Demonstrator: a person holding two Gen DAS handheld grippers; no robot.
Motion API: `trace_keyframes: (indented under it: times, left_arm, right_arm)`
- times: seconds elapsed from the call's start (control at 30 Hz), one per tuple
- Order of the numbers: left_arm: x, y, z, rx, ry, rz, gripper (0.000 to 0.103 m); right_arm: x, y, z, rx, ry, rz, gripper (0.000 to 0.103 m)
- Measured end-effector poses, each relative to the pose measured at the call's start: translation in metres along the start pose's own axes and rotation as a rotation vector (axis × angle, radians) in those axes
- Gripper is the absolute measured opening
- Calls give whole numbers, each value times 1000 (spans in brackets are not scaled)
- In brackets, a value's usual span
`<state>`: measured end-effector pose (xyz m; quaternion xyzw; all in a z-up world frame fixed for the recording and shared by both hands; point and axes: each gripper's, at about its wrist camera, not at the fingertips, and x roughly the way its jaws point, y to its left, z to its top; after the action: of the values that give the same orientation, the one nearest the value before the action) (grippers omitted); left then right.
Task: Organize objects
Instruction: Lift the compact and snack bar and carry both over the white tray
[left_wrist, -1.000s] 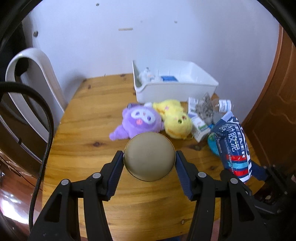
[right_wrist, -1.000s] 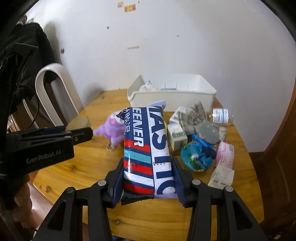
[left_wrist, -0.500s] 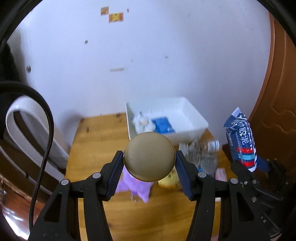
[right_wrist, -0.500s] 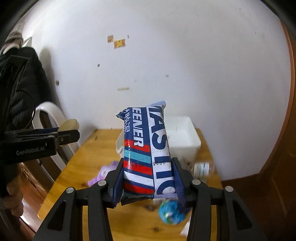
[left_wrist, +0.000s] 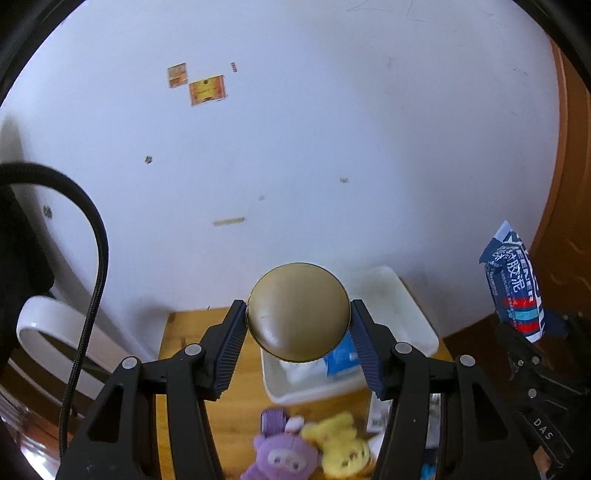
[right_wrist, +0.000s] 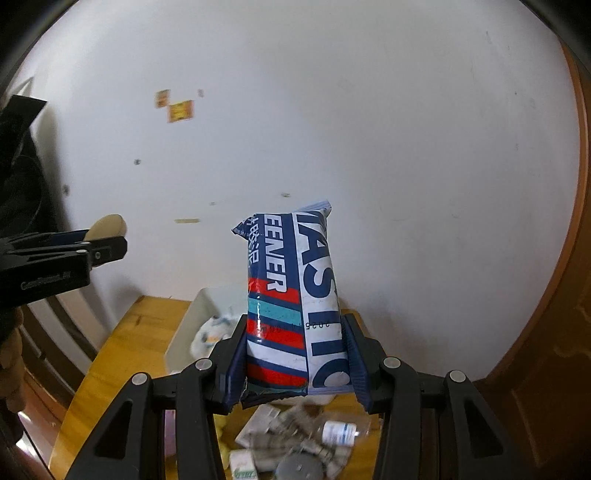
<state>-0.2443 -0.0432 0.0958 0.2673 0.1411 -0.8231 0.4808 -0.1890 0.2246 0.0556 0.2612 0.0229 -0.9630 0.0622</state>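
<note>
A: Left tool clamps the disc by its rim, above the bin. Smooth, hard, prob light, so could slip.
B: Right tool squeezes the pack low down, high over the table. Glossy, soft film w/ some give; mid-body grip looks best.

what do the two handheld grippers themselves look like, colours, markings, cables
Both grippers, left gripper and right gripper, are matte black frames with silver rivets and ribbed dark blue finger pads. A black braided cable loops beside the left one, whose side carries blurred pale lettering; the right one's body shows "DAS".
</note>
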Motion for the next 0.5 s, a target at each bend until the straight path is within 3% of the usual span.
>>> trace_keyframes:
  times: [0.17, 0.37, 0.5]
  left_arm:
    - [48, -18, 24, -5, 50, -44, 60]
    - [139, -38, 28, 0, 231, -145, 60]
    - [192, -46, 18, -5, 318, -163, 60]
  right_arm:
    - [48, -11, 11, 21, 58, -13, 48]
    - [121, -18, -3, 37, 165, 3, 48]
    - [167, -17, -22, 32, 246, 10, 48]
